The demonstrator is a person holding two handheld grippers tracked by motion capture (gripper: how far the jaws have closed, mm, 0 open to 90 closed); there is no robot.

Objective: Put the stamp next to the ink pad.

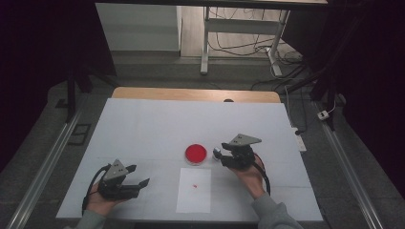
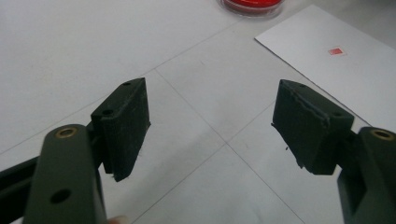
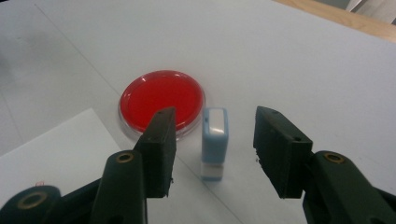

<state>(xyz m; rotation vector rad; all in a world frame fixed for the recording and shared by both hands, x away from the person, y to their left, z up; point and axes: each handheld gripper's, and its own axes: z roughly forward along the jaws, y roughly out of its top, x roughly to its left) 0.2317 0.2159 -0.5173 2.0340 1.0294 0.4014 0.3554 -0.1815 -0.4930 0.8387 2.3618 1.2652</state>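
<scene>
A white desk (image 1: 143,129) carries everything, its far edge showing a strip of bare wood. On its near half lies a white sheet of paper (image 1: 194,190), upright to the person, with a tiny red stamped mark (image 1: 195,184) near its upper middle; the left tool's view shows that mark as a small red square.

The left tool (image 1: 137,175) sits low at the near left of the desk, held in the person's left hand (image 1: 101,202), well apart from the paper's left edge. Its jaws are spread wide, with bare desk between them and nothing gripped.

The right tool (image 1: 218,153) is held by the person's right hand (image 1: 249,177) just right of the paper's upper corner, pointing toward the middle of the desk. Its jaws also stand spread apart, one on each side of the stamp without touching it.

A round red ink pad (image 1: 196,154) in a clear dish rests just beyond the top edge of the paper, near the middle of the desk. In the right tool's view its rim lies behind the left jaw.

The small light-blue stamp (image 3: 215,140) lies on the desk just beside the ink pad's right edge, between the right tool's open jaws, with its white end pointing back toward the tool.
</scene>
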